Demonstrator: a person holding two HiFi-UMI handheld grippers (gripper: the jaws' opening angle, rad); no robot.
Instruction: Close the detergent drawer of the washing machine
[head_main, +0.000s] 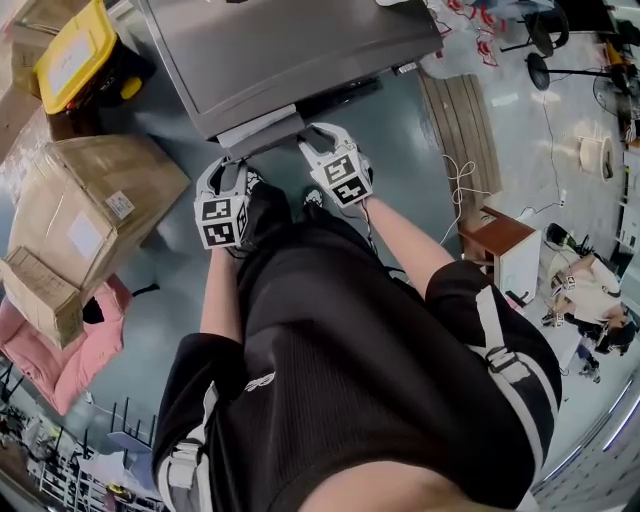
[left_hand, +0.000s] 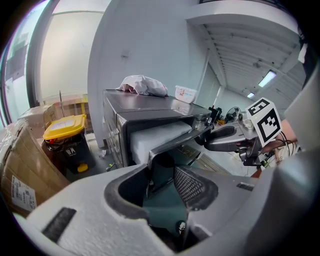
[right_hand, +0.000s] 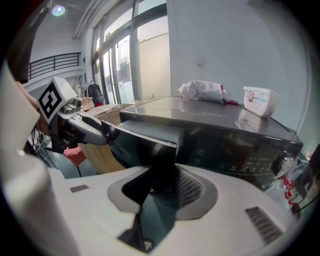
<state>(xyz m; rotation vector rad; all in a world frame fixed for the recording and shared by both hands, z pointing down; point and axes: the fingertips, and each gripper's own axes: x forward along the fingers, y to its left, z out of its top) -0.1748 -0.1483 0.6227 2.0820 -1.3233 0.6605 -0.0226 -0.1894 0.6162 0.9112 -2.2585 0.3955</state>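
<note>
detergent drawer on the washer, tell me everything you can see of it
The detergent drawer stands pulled out from the upper left of the washing machine front, beside the dark control panel. Its front is a dark, glossy panel; behind it shows a pale, plastic-looking tray. The left tool and right tool each have their jaws apart, with one end of the front panel in the gap.
</note>
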